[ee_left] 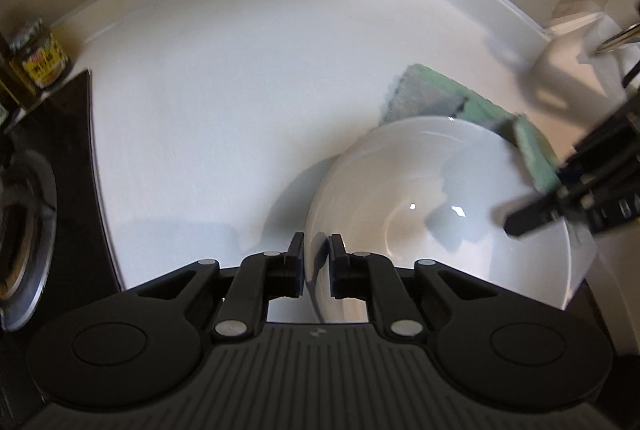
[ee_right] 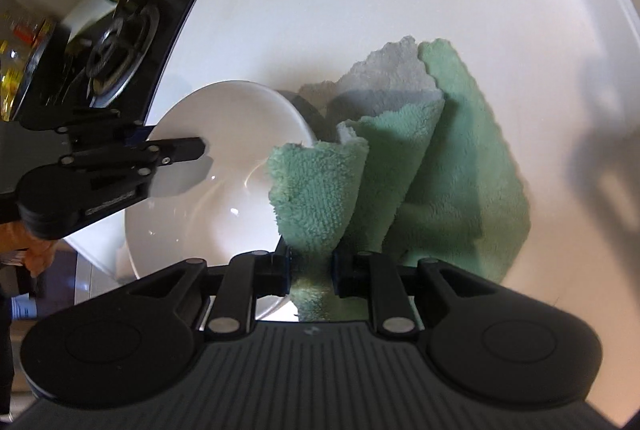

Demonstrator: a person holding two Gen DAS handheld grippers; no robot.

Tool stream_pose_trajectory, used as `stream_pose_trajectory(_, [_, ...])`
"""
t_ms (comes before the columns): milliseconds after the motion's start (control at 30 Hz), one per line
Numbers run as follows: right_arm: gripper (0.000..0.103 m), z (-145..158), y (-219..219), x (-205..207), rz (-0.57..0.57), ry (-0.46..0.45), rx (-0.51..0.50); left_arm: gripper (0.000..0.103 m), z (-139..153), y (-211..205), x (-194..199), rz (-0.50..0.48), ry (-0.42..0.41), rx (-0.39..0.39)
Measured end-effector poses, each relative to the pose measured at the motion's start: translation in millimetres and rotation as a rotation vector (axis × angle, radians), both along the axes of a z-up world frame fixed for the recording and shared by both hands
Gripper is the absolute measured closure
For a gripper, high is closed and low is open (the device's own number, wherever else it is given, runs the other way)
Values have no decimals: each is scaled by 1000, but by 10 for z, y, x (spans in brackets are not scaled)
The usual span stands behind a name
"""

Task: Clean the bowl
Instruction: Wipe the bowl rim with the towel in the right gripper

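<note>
While both grippers work close to me, the left gripper [ee_left: 316, 246] has its fingers nipped narrow on the near rim of the bowl [ee_left: 420, 198], one finger outside, one inside. Bowl sits white and glossy on the white surface [ee_left: 224, 118], near its front edge. R gripper [ee_right: 311, 262] has its fingers pinched on a bunched fold of the green cloth [ee_right: 316, 186]; the fold stands up over the bowl's right rim, rest of the cloth trails flat on the surface beyond.

Risks, as I judge them: rim grip is thin and the glaze looks slick, so a hard wipe w/ the cloth could twist the bowl out of the L fingers or tip it. Front edge of the surface is close, so a slip toward me could send it off. Trailing cloth may drag or snag under the bowl. The two grippers are near each other over the bowl and could knock together.

Room: open white surface beyond and left of the bowl. Further left, black hob [ee_left: 60, 166] w/ burner, jars [ee_left: 40, 58] behind it. Far back, the wall corner, well apart.
</note>
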State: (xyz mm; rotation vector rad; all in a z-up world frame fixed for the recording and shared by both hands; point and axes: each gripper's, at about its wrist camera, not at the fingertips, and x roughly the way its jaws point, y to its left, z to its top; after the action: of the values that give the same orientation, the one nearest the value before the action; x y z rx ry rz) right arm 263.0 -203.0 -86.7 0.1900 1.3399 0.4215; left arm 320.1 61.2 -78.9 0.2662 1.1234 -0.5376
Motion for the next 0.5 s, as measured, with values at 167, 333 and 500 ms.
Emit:
stream_pose_trajectory(167, [89,83,65,83,191,-41,-98,90,117,11,60,-118,11,-3])
stream_pose_trajectory(333, [89,177,311,122,467,-127,-247,89,163,-127,159,-252,9,56])
stream_pose_trajectory(500, [89,200,434,198,672,-176,-279,91,100,-267,241,-310,25,87])
